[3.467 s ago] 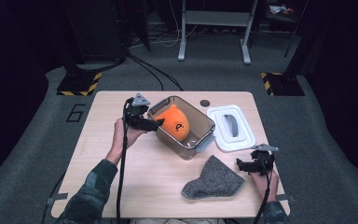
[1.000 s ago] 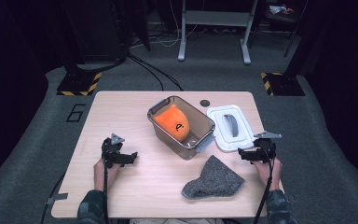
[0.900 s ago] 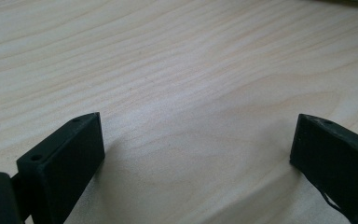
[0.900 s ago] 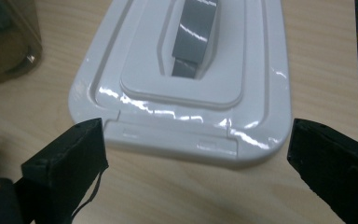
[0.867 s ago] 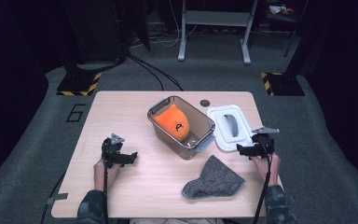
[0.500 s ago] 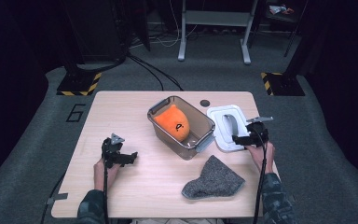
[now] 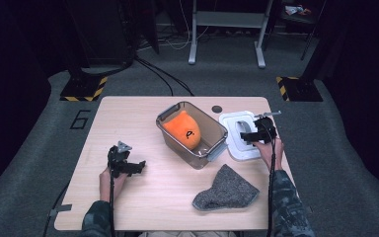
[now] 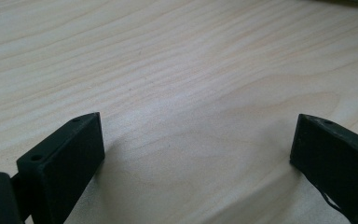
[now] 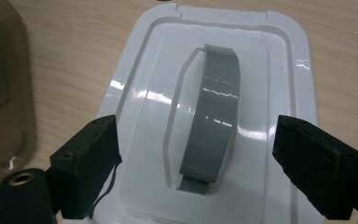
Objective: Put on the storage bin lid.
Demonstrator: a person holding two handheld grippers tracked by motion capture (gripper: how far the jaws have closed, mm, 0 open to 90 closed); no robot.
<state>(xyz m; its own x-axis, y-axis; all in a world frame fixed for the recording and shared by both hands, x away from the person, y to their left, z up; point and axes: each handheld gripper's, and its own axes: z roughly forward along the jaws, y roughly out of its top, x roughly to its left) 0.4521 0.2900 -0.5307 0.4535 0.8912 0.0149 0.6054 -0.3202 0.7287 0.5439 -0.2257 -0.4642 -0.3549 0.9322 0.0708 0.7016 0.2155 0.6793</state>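
Observation:
A white lid [image 7: 229, 123] with a grey handle [image 9: 214, 107] lies flat on the table, right of a clear grey bin [image 7: 212, 148]. An orange plush toy [image 7: 182, 129] sits inside the bin. My right gripper [image 7: 246, 137] hovers low over the lid [image 9: 270, 70]. Its jaws have just been closing a little and still stand wide, one on each side of the handle without touching it. My left gripper [image 7: 137, 167] rests on the bare wood at the table's left, open, with nothing between its jaws [image 8: 196, 135].
A grey knitted cloth [image 7: 225, 190] lies crumpled near the front edge, below the bin. A small dark disc [image 7: 217, 108] sits behind the lid. The bin's wall [image 9: 4, 93] is just left of my right gripper. The wooden table [image 7: 128, 118] stands on dark carpet.
My right gripper has moved from the table's right edge up and leftward until it is over the white lid. The left gripper has stayed where it was.

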